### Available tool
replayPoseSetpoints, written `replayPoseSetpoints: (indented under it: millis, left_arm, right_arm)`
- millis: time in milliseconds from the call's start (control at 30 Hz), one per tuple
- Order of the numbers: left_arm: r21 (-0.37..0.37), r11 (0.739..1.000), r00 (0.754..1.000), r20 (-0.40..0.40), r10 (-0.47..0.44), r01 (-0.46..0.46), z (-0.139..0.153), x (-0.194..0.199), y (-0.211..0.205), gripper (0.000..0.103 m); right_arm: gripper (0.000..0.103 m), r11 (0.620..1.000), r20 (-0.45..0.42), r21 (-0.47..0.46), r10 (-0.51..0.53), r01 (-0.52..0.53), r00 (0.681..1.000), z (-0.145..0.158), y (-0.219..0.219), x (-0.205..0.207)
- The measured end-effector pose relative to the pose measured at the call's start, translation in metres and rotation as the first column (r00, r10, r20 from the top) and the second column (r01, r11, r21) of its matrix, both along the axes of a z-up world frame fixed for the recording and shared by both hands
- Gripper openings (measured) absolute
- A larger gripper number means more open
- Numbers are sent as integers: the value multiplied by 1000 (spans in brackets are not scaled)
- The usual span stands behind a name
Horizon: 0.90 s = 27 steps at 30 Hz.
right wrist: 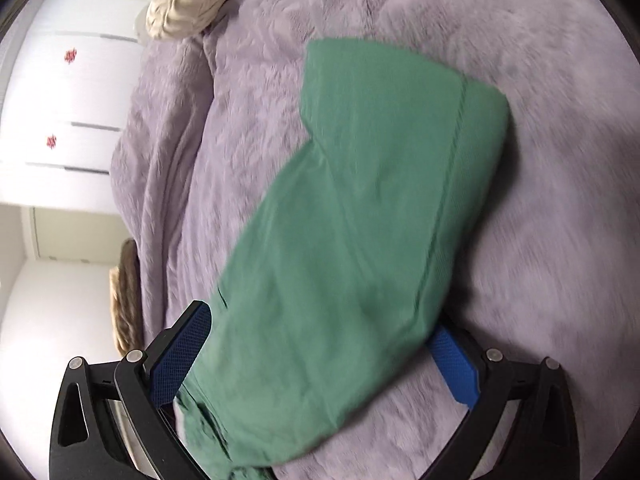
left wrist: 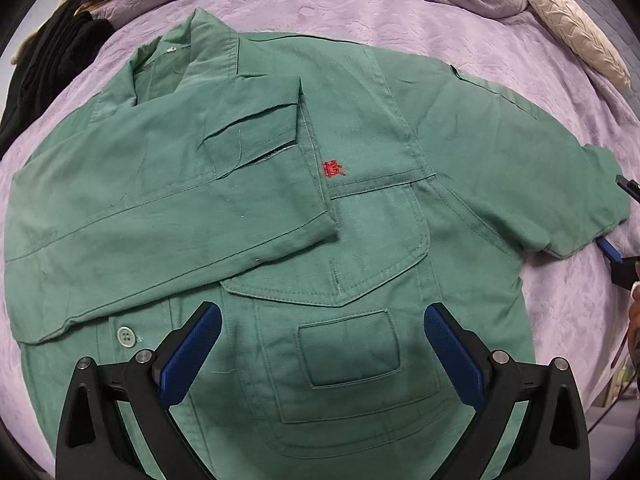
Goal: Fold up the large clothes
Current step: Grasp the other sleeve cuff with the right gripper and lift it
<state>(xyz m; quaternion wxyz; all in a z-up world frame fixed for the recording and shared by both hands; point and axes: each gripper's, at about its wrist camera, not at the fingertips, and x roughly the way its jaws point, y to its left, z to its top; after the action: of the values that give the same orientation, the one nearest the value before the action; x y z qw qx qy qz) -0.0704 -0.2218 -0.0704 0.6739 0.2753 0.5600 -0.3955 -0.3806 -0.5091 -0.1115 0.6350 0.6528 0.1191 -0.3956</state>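
A green work shirt [left wrist: 360, 208] lies front up on a lilac bedspread [left wrist: 440, 24]. Its one long sleeve [left wrist: 160, 216] is folded across the chest, next to a small red logo [left wrist: 333, 168]. My left gripper [left wrist: 322, 344] hovers open over the chest pocket [left wrist: 352, 344], holding nothing. The shirt's other sleeve [right wrist: 360, 240] reaches out to the right. My right gripper [right wrist: 320, 352] is open, with the sleeve's cuff end lying between its blue pads [right wrist: 180, 356]. The right gripper's fingertips also show at the right edge of the left wrist view [left wrist: 616, 220].
A beige pillow [left wrist: 576, 36] lies at the head of the bed, also in the right wrist view [right wrist: 188, 4]. Dark clothes [left wrist: 52, 68] are piled at the far left. White cupboards [right wrist: 68, 120] stand beyond the bed's edge.
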Motion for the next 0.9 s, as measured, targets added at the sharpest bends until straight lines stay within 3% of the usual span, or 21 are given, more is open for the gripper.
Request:
replayPoseSetpoints:
  millis: [100, 167, 233, 300, 467, 667, 800, 900]
  left_arm:
    - [-5, 1000, 1000, -10, 15, -15, -2, -2, -2, 101]
    - [-10, 1000, 1000, -14, 20, -20, -3, -1, -2, 101]
    - [-14, 1000, 1000, -11, 21, -21, -4, 0, -2, 101]
    - [-15, 1000, 1000, -11, 27, -28, -5, 2, -2, 101]
    - [-16, 998, 998, -13, 58, -58, -4, 15, 8, 101]
    - [-39, 995, 996, 13, 90, -89, 2, 38, 27, 101]
    - [-57, 991, 991, 42, 123, -121, 8, 63, 44, 101]
    - [-74, 985, 985, 67, 162, -157, 12, 85, 60, 101]
  right_arm:
    - [101, 999, 34, 20, -44, 44, 998, 0, -8, -1]
    - [84, 997, 57, 36, -70, 68, 996, -1, -9, -2]
    - [26, 994, 86, 76, -83, 77, 993, -7, -9, -3]
    - [8, 993, 120, 93, -84, 73, 989, -14, -7, -3]
    - [8, 998, 197, 33, -59, 53, 979, -1, 2, 4]
    - [8, 986, 279, -117, 147, -119, 949, 52, 15, 59]
    - [8, 935, 276, -222, 333, -277, 902, 88, 38, 124]
    - [8, 865, 224, -292, 476, -407, 851, 109, 67, 184]
